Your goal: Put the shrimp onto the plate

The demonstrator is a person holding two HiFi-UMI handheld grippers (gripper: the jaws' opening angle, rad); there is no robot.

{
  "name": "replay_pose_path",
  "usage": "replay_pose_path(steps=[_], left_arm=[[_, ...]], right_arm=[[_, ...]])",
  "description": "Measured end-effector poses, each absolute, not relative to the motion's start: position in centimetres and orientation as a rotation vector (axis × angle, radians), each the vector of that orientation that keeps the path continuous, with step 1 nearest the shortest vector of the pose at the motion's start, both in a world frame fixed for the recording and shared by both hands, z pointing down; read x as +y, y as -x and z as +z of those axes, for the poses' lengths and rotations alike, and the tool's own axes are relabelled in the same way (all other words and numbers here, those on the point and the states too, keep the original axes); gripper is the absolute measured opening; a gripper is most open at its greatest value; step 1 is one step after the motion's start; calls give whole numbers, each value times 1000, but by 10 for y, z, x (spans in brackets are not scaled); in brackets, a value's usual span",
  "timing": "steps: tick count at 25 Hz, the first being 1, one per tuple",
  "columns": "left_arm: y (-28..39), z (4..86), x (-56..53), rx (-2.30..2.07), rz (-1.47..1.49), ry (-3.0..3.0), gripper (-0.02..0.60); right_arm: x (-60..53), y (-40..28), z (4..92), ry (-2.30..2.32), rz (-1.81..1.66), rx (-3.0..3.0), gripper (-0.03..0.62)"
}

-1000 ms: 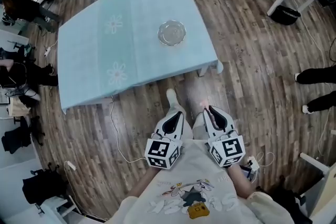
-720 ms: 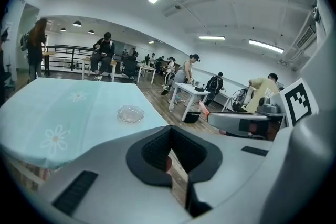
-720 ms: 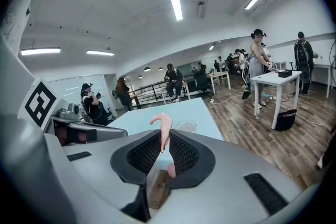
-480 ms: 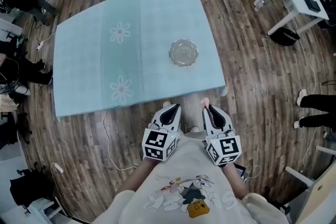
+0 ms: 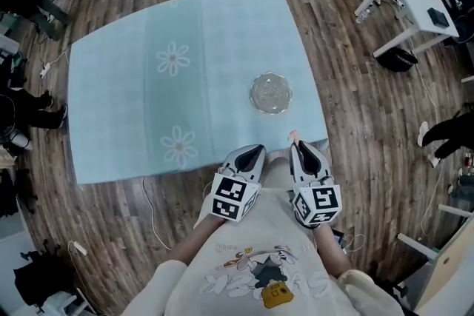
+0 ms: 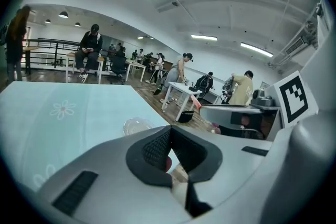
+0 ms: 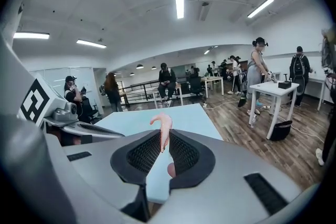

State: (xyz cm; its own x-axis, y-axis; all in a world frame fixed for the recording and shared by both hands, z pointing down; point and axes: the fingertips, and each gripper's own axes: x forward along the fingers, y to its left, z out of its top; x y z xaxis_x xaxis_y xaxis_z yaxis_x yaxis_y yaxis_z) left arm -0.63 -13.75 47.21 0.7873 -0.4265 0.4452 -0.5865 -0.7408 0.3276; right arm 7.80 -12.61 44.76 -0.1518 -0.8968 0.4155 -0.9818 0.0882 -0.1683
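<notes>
A clear glass plate (image 5: 271,93) sits on the light blue tablecloth (image 5: 148,92), near its right front corner. My right gripper (image 5: 298,147) hangs at the table's near edge, shut on a pink shrimp (image 5: 294,136) that sticks out past its tips. The right gripper view shows the shrimp (image 7: 163,128) pinched upright between the pads of the right gripper (image 7: 164,142). My left gripper (image 5: 250,153) is beside it at the same edge, jaws together and holding nothing. From the left gripper (image 6: 169,140) view, the plate (image 6: 137,125) lies ahead on the cloth.
The cloth carries two flower prints (image 5: 173,58). A white desk (image 5: 415,0) stands to the right on the wood floor, with a dark bag (image 5: 398,59) under it. People sit and stand around the room's edges. A cable (image 5: 152,222) runs over the floor by the table.
The view has closed in on the table: the plate now sits lower and further right in the picture, and both grippers have come up from above the floor to the table's near edge.
</notes>
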Motion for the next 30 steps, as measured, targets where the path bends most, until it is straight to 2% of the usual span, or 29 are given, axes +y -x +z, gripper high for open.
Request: replay_pose_path(steps=[13, 22, 30], left_arm=[[-5, 501, -197, -773, 532, -2458, 8], [-33, 541, -227, -806, 596, -2352, 8], [-32, 583, -244, -837, 695, -2270, 8]], right_arm=[[-191, -88, 475, -1816, 640, -2123, 66], [-235, -110, 529, -1730, 722, -2104, 66], [-256, -98, 587, -1579, 889, -2087, 66]])
